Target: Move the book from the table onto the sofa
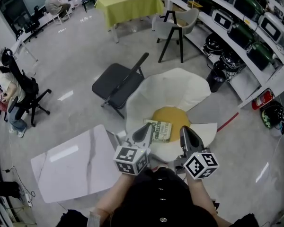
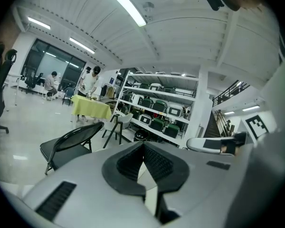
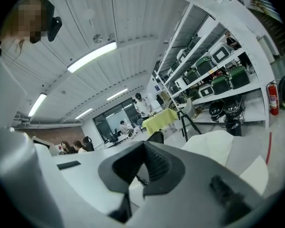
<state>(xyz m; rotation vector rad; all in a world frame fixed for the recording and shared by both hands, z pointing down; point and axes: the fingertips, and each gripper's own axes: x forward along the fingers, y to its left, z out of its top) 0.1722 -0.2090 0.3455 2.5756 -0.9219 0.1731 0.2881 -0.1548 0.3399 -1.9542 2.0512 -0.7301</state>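
Just below centre of the head view, across the left part of the yellow cushion (image 1: 177, 117) on the white sofa (image 1: 168, 86): book (image 1: 158, 130), flat, cover up, wholly off the white marbled surface (image 1: 75, 167) at lower left. Touched by neither tool, as far as can be made out. Left tool (image 1: 143, 135) just beside the book's left edge in the picture, seemingly raised above it rather than resting on it. Right tool (image 1: 187, 138) near the book's right, over the cushion's lower rim. Both clenched on nothing: pads pressed together in the left gripper view, with only the pale sofa shell showing behind them; the same tight, empty closure in the right gripper view. Farther out, a black folding chair (image 1: 118, 84) at the sofa's upper left, and shelves (image 1: 246, 18) along the right of the frame.

Judged from this: placing looks done, so the step in hand reads as the pull-away. Calls next for drawing both tools back and clear without brushing the book or nudging it toward the seat's front. Needs no fresh grasp while the book lies this well supported.
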